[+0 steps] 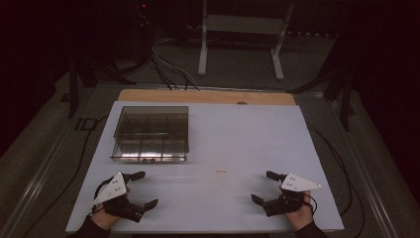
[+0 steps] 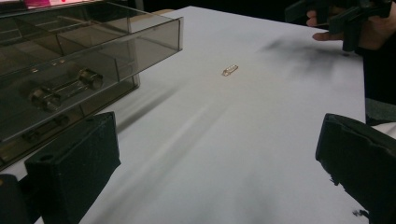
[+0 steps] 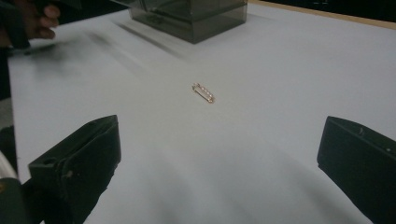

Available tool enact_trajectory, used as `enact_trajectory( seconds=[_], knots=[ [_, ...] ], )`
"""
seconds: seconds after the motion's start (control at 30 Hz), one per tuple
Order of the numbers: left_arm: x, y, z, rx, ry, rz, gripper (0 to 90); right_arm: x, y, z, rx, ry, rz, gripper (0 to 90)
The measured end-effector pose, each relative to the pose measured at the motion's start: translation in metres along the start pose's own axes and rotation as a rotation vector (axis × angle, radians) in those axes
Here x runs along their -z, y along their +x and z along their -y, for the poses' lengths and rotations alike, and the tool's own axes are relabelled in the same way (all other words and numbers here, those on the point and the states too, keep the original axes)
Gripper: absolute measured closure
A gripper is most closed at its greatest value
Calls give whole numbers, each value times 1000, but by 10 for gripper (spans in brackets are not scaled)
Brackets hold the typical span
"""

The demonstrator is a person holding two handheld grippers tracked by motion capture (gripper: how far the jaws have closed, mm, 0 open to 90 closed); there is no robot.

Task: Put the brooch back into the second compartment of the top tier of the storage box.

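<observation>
A: Small gold clip (image 3: 203, 92) lies mid-frame on the white table (image 1: 247, 139), right of the smoked box (image 1: 151, 134).
B: Looks light, thin, slippery; pinch its long sides. Left gripper (image 1: 142, 189) and right gripper (image 1: 263, 187) both spread wide, holding nothing.

The room was dim and its background nearly black, with only the white table (image 1: 237, 148) catching light. Soft grey shadows spread across it in both gripper views. The smoked plastic box (image 1: 151, 134) showed faint glare along its front edge. Near jaws looked blurred, and the high view was grainy.
</observation>
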State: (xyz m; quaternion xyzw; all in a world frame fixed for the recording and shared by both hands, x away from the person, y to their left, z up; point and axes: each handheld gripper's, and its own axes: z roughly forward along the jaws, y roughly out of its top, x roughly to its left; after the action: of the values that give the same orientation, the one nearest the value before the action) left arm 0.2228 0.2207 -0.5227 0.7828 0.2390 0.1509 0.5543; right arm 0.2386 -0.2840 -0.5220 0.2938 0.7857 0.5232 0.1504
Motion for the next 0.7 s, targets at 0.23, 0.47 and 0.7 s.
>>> enact_trajectory(
  seconds=[0.23,0.47,0.7],
  knots=[
    [-1,-1,-1,-6,7,-2,6,0,3,1,15,13,28,0],
    [-3,-1,-1,-11,14,2,6,5,1,-3,-3,-3,43,0],
    [-3,-2,-2,-12,5,6,6,12,-5,-18,-31,11,78,0]
  ],
)
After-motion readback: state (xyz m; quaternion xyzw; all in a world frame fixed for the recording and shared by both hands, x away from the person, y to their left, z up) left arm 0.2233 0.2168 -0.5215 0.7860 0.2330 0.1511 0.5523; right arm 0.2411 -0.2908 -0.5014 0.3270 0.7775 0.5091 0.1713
